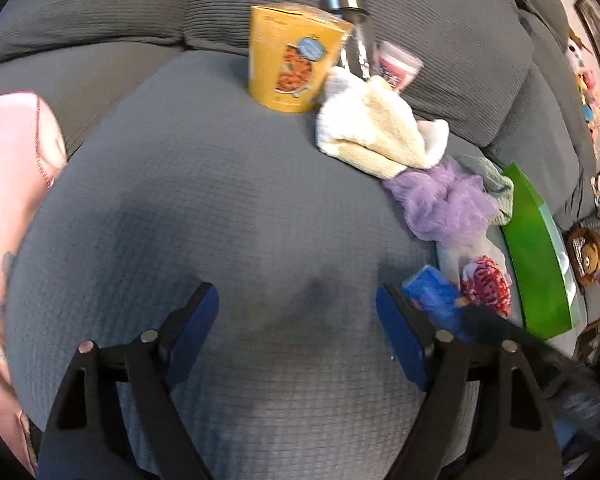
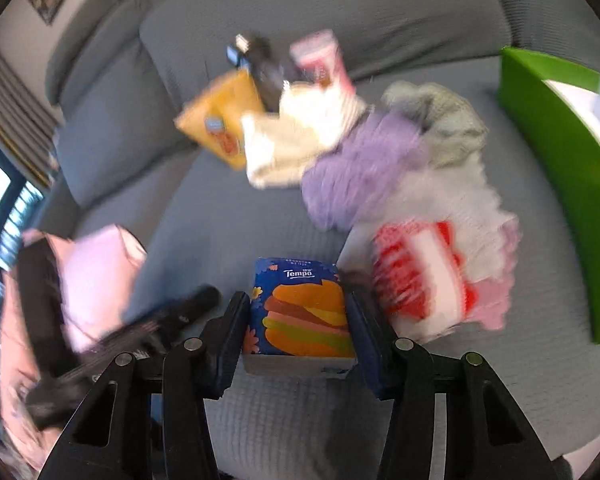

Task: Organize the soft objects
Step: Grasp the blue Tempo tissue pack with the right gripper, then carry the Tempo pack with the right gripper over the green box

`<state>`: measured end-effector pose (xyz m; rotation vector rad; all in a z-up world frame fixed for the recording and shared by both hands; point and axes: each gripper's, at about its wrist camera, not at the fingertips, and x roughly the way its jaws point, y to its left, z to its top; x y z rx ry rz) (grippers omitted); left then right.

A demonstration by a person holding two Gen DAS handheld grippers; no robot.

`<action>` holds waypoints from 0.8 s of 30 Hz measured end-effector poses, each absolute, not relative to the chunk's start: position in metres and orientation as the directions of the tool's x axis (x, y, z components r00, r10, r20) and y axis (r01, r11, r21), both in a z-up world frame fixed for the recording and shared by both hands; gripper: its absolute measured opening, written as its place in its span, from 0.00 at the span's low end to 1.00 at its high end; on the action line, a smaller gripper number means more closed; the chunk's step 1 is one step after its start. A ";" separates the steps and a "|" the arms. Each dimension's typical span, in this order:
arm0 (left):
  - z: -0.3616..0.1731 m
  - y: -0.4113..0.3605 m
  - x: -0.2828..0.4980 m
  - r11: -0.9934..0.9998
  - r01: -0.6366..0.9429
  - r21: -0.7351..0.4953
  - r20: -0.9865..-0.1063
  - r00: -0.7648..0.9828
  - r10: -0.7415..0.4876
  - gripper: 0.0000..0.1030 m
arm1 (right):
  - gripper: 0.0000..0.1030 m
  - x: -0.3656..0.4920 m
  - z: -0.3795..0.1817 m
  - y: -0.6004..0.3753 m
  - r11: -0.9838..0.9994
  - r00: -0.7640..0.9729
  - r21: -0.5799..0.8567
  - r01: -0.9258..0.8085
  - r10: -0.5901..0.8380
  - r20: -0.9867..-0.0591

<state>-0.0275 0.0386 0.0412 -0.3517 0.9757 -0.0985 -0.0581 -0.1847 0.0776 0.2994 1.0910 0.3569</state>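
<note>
— Grey sofa cushion [image 1: 220, 208] fills both of my wrist views. What do you want first?

— The fingers, nearest things first.

— On my right gripper [image 2: 298, 316] the fingers are pressed against both sides of a blue tissue pack [image 2: 302, 312], the one with a burger printed on it, so I am holding that. My left gripper [image 1: 298, 328] has its fingers spread wide above bare cushion, with nothing between them.

— And the soft things?

— Just right of the tissue pack I see a red and white cloth [image 2: 418, 276], blurred. Beyond it a purple cloth [image 1: 444, 200] lies against a cream towel [image 1: 376, 132], with a grey-green cloth [image 2: 440, 120] beside the purple one. A green box [image 1: 538, 252] stands at the right edge of that pile.

— Farther back?

— A yellow carton [image 1: 292, 60], a clear bottle with a metal cap [image 1: 352, 28] and a pink cup [image 1: 396, 64] stand by the back cushion. A pink garment [image 1: 16, 168] lies at my far left.
</note>
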 end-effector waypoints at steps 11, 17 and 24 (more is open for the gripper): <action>0.047 0.033 -0.032 0.905 -0.001 -0.424 -0.767 0.532 -0.359 0.73 | 0.61 -0.052 0.089 -0.197 0.871 0.406 0.476 -0.120 0.480 -0.777; 0.039 0.017 -0.030 0.868 0.058 -0.494 -0.757 0.463 -0.462 0.67 | 0.61 -0.024 0.091 -0.191 0.876 0.300 0.461 -0.143 0.482 -0.823; 0.034 0.005 -0.030 0.887 0.090 -0.454 -0.782 0.436 -0.445 0.50 | 0.41 -0.017 0.063 -0.165 0.914 0.251 0.363 -0.183 0.400 -0.881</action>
